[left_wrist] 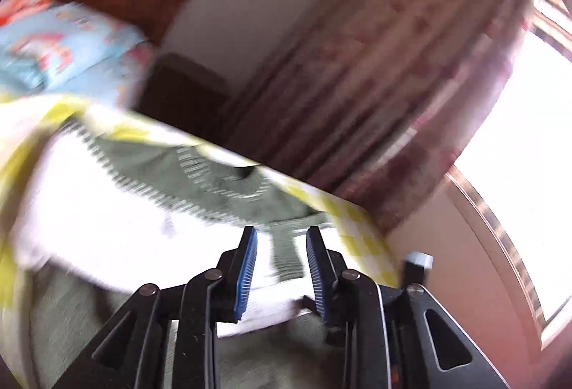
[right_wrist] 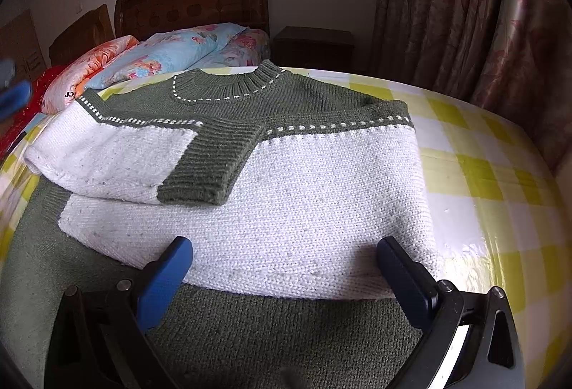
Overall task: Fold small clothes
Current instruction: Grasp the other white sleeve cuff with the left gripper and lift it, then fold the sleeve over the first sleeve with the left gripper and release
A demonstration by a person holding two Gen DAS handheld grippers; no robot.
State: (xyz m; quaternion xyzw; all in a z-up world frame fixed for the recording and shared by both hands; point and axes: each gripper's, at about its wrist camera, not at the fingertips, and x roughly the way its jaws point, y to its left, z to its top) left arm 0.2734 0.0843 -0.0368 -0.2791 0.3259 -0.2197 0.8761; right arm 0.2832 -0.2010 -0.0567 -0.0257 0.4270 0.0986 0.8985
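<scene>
The sweater lies flat on the bed, on a yellow-and-white checked cover, neck toward the top of the right wrist frame and green hem at the bottom edge, so its long axis runs away from the camera. One sleeve is already folded across the chest, its green cuff ending near the middle of the white band. The opposite side, at the right of that frame, shows a straight edge with no sleeve lying out on the cover; whether it is tucked under I cannot tell.

The right gripper hovers over the hem with its fingers spread wide, nothing between them, the sweater directly ahead and below. It looks the nearer hand for the next fold, which I judge to be lifting the hem up toward the neck.

The left gripper sits in a blurred view, pointing across the sweater toward the curtain at upper right. Its fingers stand a little apart with a clear gap, pinching nothing. In the right wrist view a blue blur at the far left edge is probably this gripper, well apart from the folded sleeve.

No containers are visible; pillows lie at the headboard in the upper left.
</scene>
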